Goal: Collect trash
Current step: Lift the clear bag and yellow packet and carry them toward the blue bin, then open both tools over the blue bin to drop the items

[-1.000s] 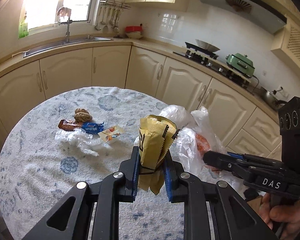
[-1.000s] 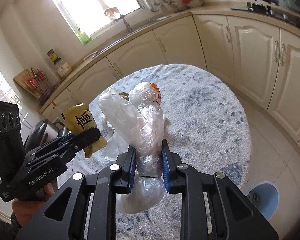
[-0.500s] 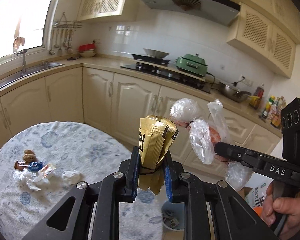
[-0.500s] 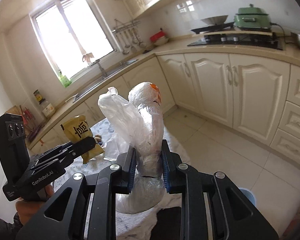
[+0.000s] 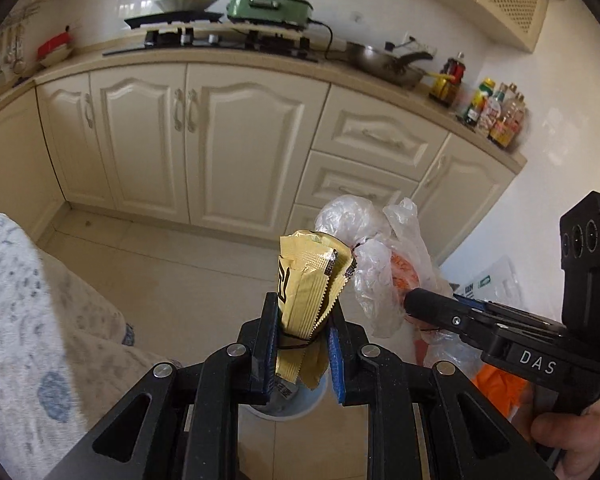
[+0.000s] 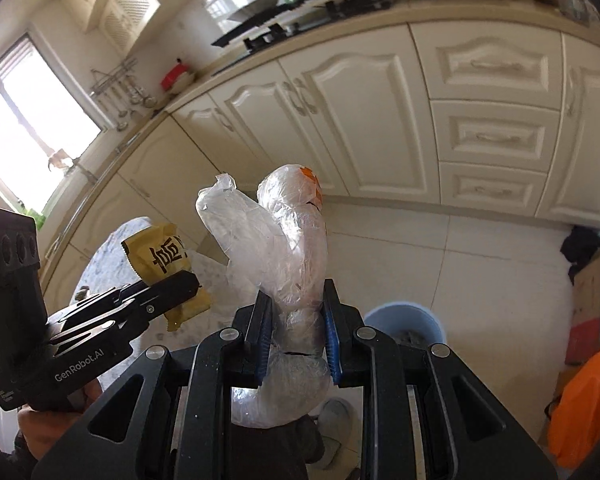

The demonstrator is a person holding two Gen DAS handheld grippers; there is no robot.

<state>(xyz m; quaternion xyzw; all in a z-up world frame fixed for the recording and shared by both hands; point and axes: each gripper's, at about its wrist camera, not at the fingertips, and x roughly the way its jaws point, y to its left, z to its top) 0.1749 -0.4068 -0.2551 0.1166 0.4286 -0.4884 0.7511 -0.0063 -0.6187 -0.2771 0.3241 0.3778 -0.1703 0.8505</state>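
My left gripper (image 5: 302, 320) is shut on a yellow snack wrapper (image 5: 306, 280) that stands up between its blue pads. Below it on the floor, a pale blue trash bin (image 5: 296, 404) peeks out, mostly hidden by the fingers. My right gripper (image 6: 294, 320) is shut on a crumpled clear plastic bag (image 6: 284, 252) with something orange inside. In the right wrist view the bin (image 6: 404, 318) sits just right of the fingers, and the left gripper (image 6: 176, 286) with the wrapper (image 6: 160, 256) is at the left. In the left wrist view the right gripper (image 5: 416, 300) holds the bag (image 5: 374, 268) beside the wrapper.
The round table with a blue-patterned cloth (image 5: 28, 320) lies at the left. Cream cabinets (image 5: 220, 140) line the far side under a counter with a stove and green pot (image 5: 270, 2). A cardboard box (image 6: 588, 304) and an orange item (image 6: 580, 400) sit on the tiled floor at the right.
Both grippers have swung away from the table top toward the floor by the cabinets, each keeping its trash. The table has slid off to the left and the bin has come into view below.
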